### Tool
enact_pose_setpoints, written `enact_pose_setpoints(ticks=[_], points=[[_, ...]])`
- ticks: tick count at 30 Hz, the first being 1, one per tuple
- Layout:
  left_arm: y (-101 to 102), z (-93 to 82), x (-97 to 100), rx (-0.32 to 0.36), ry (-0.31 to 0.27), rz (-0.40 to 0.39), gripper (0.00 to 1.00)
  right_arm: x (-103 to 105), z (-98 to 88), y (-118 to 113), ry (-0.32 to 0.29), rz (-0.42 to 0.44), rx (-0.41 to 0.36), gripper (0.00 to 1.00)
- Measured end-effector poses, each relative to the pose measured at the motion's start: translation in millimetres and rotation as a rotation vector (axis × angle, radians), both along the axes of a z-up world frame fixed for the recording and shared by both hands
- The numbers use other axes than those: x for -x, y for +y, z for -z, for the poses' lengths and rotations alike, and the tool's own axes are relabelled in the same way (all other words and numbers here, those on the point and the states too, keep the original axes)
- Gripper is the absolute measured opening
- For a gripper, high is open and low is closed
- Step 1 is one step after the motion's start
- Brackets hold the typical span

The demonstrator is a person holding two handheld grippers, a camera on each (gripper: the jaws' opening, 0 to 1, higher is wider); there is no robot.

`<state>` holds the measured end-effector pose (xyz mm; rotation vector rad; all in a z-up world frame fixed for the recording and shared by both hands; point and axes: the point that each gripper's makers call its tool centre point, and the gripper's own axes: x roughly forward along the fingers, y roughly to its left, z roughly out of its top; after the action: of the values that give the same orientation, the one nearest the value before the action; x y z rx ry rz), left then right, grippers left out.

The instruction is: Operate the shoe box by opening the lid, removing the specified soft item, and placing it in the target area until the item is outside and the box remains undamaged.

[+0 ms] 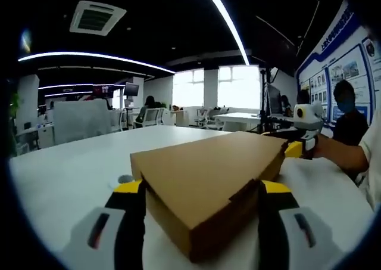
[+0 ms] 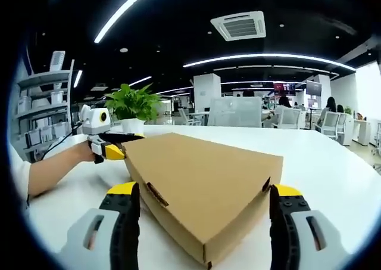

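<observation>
A closed brown cardboard shoe box lies flat on a white table, lid on. In the left gripper view my left gripper stands open, its yellow-tipped jaws astride the box's near corner and close against its sides. My right gripper shows at the box's far end, held by a hand. In the right gripper view the same box sits between the wide jaws of my right gripper, which is open. The left gripper is at the opposite corner. The box's contents are hidden.
A potted green plant stands on the table behind the left gripper. A small grey round thing lies beside the box. A seated person and wall posters are to one side; office chairs stand beyond the table.
</observation>
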<state>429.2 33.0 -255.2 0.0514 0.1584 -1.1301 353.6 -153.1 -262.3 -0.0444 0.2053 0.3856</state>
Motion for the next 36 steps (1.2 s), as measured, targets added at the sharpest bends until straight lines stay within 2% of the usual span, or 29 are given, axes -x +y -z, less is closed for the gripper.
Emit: enact_pose_setpoints(ticks=[4,16,22,27,31,36], points=[[-0.4,-0.1,-0.8,0.011,0.001,-0.002,0.78,1.4,0.5,0.7,-0.010,0.003,-0.012,0.90],[-1.2,1.0,6.8,-0.031,-0.013,-0.018,0.76,4.4,1.4,-1.8,-0.010,-0.026,-0.009,0.88],[0.1,0.7,9.5,-0.033,-0.018,-0.036,0.75,4.2,1.2,1.3,-0.008,-0.010,-0.007,0.89],[2.9,0.6,14.6,-0.039,-0.015,-0.055,0.75,7.1,1.6,1.3,-0.019,-0.038,-0.010,0.88],[5.5,0.6,21.4,-0.017,-0.023,-0.085,0.75,8.1,0.8,1.8,-0.041,-0.058,-0.022,0.88],[7.1,-0.2,30.5,-0.010,-0.027,-0.121,0.75,9.1,-0.5,2.6,-0.011,-0.099,-0.009,0.88]])
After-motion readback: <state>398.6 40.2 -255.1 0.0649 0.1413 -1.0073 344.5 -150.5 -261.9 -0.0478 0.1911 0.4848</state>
